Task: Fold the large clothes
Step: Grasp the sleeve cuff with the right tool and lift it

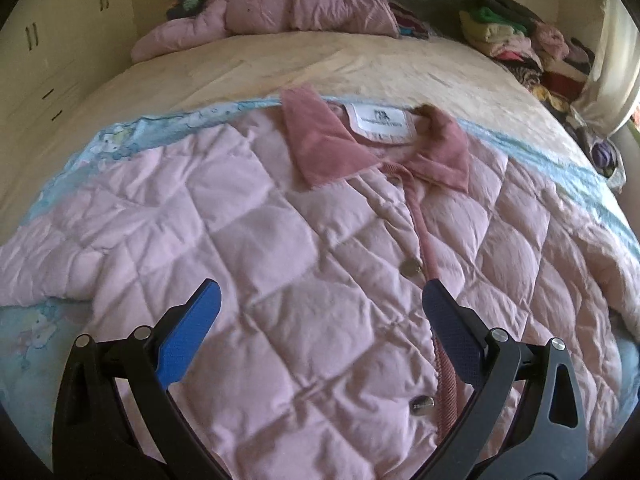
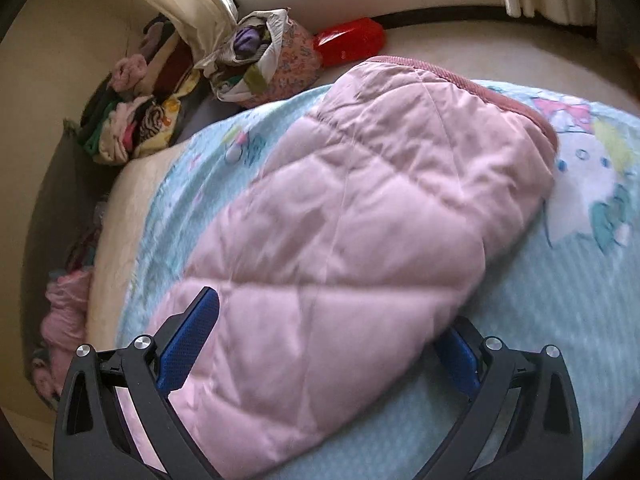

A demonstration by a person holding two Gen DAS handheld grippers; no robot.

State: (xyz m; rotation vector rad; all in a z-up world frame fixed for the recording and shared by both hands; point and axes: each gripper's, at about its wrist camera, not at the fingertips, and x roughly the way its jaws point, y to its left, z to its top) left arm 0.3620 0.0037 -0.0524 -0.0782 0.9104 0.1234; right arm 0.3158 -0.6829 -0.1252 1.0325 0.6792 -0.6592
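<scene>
A pink quilted jacket (image 1: 280, 240) lies front up on a light blue printed blanket (image 1: 48, 320) on the bed. Its darker pink collar (image 1: 320, 140) and white label (image 1: 380, 122) point toward the far end. Two metal buttons (image 1: 411, 267) run down the front. My left gripper (image 1: 320, 292) hovers open over the chest, holding nothing. In the right wrist view one sleeve (image 2: 360, 208) stretches away across the blanket (image 2: 560, 300), its ribbed cuff (image 2: 500, 96) at the far end. My right gripper (image 2: 332, 316) stands open astride the sleeve's near part; the sleeve hides part of the right finger.
Another pink jacket (image 1: 280, 12) is bunched at the head of the bed on the beige sheet (image 1: 240, 68). Stacks of folded clothes (image 1: 520, 40) line the far right side. A cloth bag of clothes (image 2: 272, 64) and a red box (image 2: 350, 40) sit beyond the sleeve. Cupboards (image 1: 60, 40) stand to the left.
</scene>
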